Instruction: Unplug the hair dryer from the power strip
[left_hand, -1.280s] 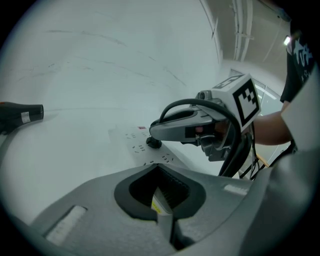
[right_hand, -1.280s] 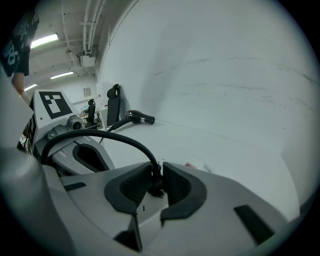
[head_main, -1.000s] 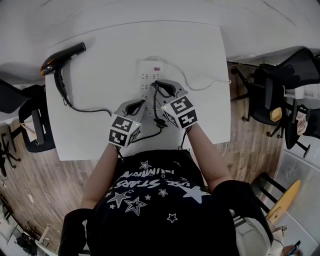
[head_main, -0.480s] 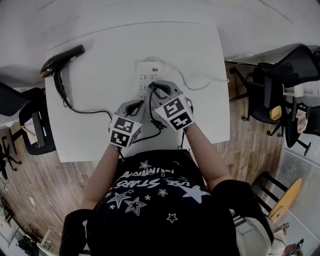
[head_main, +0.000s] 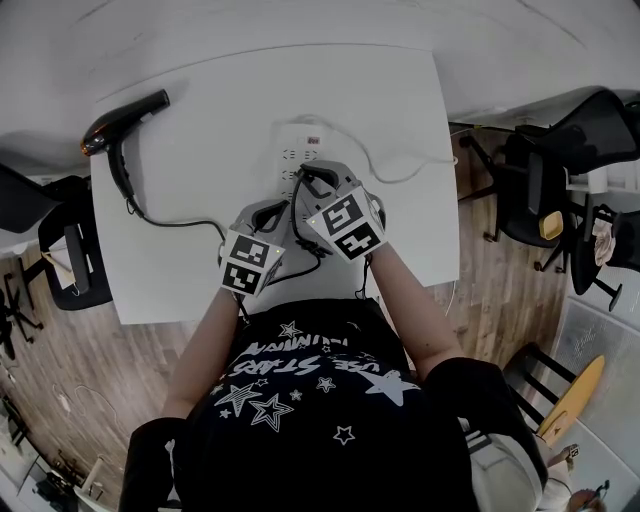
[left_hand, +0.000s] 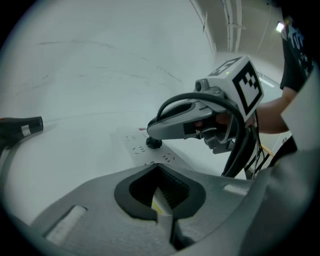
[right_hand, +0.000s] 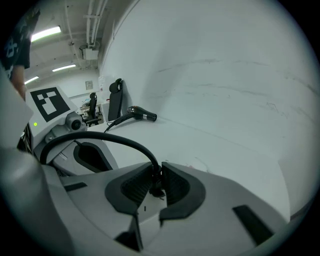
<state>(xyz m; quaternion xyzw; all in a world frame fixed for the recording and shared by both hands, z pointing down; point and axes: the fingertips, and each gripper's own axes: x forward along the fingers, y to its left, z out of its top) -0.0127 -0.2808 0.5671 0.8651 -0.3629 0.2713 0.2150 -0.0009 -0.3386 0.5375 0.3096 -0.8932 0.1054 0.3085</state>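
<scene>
Hair dryer lies at the upper left of the table, its cord trailing toward the centre. The left gripper, jaws pressed together and empty, is at the lower end of the power strip. Just to its right, the right gripper, whose jaws have just tightened, pinches the black plug standing on the strip.

An office: swivel chairs around a white desk.
</scene>
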